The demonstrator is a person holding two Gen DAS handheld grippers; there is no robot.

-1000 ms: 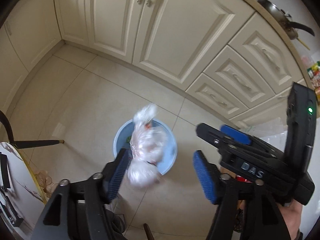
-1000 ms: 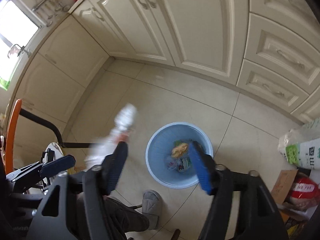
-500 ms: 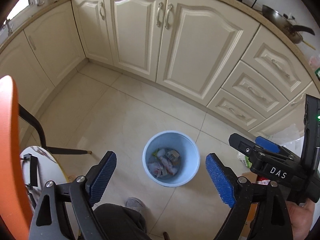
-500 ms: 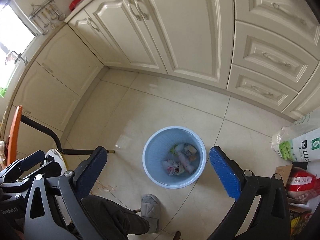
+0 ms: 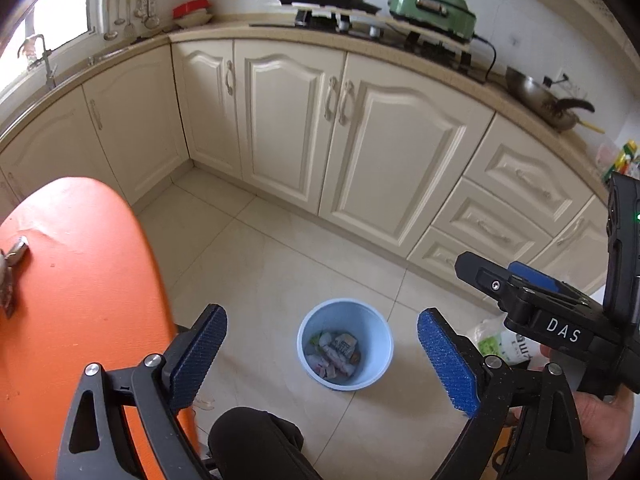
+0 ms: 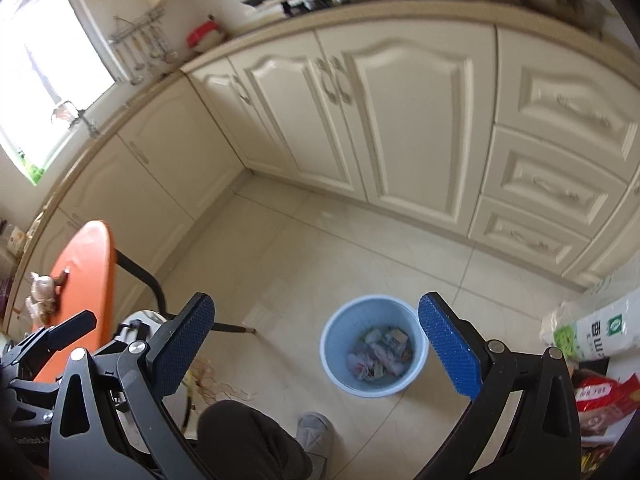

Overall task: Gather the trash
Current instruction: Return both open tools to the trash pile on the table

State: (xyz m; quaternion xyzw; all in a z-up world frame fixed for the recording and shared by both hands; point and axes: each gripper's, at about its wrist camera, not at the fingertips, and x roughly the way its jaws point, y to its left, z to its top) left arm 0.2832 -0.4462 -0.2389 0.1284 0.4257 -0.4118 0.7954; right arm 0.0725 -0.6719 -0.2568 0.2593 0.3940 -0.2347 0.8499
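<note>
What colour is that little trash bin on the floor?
The bin is pale blue; the right wrist view shows it best.

Daylight floods in from the window (image 6: 52, 60) at upper left, blown out white. Fisheye bends the cabinets (image 5: 384, 152); the right wrist view is motion-blurred.

light blue bin (image 5: 378, 322) upright on tiled floor, crumpled trash (image 5: 334, 356) inside.

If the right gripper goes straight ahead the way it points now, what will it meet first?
Probably the blue trash bin on the floor, between the open right gripper fingers; nothing shows in between, though depth is uncertain.
</note>
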